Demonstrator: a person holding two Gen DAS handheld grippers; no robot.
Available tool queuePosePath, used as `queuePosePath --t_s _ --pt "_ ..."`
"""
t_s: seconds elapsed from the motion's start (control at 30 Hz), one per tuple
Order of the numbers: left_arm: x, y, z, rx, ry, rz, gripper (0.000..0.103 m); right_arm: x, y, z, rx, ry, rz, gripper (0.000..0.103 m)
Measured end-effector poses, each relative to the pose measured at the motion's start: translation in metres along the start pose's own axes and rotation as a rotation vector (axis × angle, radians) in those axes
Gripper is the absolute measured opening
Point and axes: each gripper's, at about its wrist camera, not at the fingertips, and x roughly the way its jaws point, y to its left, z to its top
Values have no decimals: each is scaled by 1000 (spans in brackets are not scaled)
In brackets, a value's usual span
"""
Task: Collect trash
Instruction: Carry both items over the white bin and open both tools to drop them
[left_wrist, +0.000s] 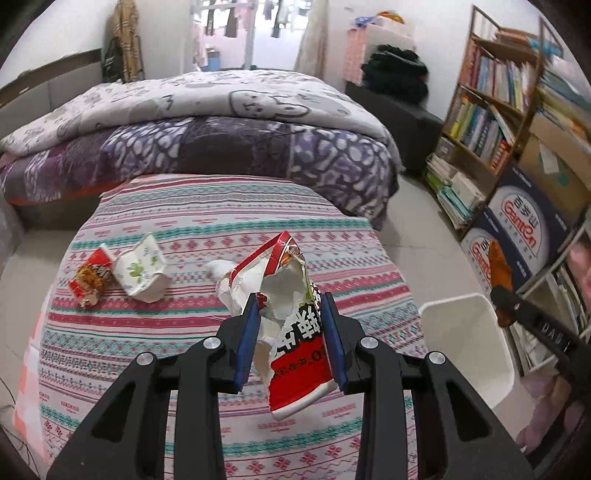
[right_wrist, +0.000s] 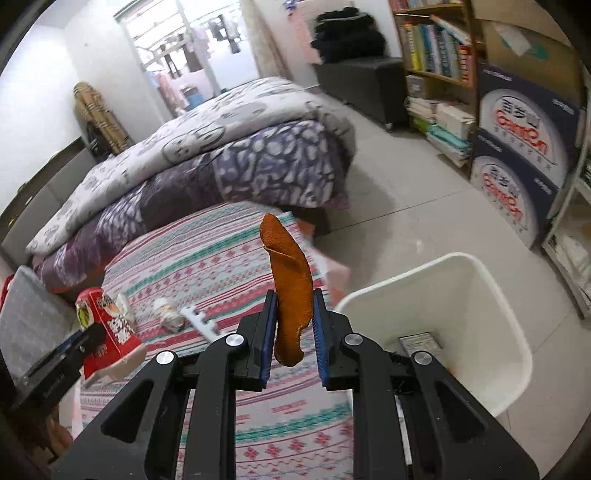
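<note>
My left gripper (left_wrist: 291, 306) is shut on a torn red and white snack bag (left_wrist: 291, 325), held above the striped tablecloth (left_wrist: 184, 369). A small red wrapper (left_wrist: 90, 277) and a crumpled white paper cup (left_wrist: 142, 271) lie on the cloth at the left. My right gripper (right_wrist: 294, 302) is shut on an orange peel (right_wrist: 290, 288), beside the white bin (right_wrist: 498, 295) that stands on the floor to the right. The right wrist view shows the left gripper (right_wrist: 88, 339) with the red bag (right_wrist: 109, 332) at the left edge; the left wrist view shows the right gripper (left_wrist: 504, 295) near the bin (left_wrist: 469, 347).
A bed with purple quilts (left_wrist: 221, 136) lies behind the table. Bookshelves (left_wrist: 487, 99) and stacked printed boxes (left_wrist: 517, 229) line the right wall. A small crumpled white piece (right_wrist: 168, 312) and a white toothed strip (right_wrist: 201, 319) lie on the cloth. A flat item (right_wrist: 419, 341) lies in the bin.
</note>
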Motion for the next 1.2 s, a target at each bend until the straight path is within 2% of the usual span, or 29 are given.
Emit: queuePosePath --t_s 0.23,0.37,0.4,0.5,0.67,0.83,0.93,1.1,1.2 --pt "8 -47 -7 90 12 -47 34 -10 -45 5 60 -20 -108 19" --pt "11 -73 -11 133 17 -88 34 -21 -67 10 88 -46 -164 23" --pt "12 -79 -12 141 19 -96 34 -22 -70 10 93 -46 -168 35" --pt "14 -99 -18 179 31 -124 35 -28 -88 11 157 -66 -197 61" --pt "19 -130 -32 245 58 -166 35 -36 -119 11 276 -75 -209 77" --pt "24 -152 -43 264 103 -222 35 -42 -149 11 438 -81 -176 83" --pt "27 -167 -49 275 126 -262 35 -44 -156 10 485 -94 -168 84" --pt "30 -191 -55 291 158 -326 35 -44 -156 10 511 -103 -157 85" --pt "31 -201 -57 308 165 -373 40 -43 -156 10 514 -95 -144 85"
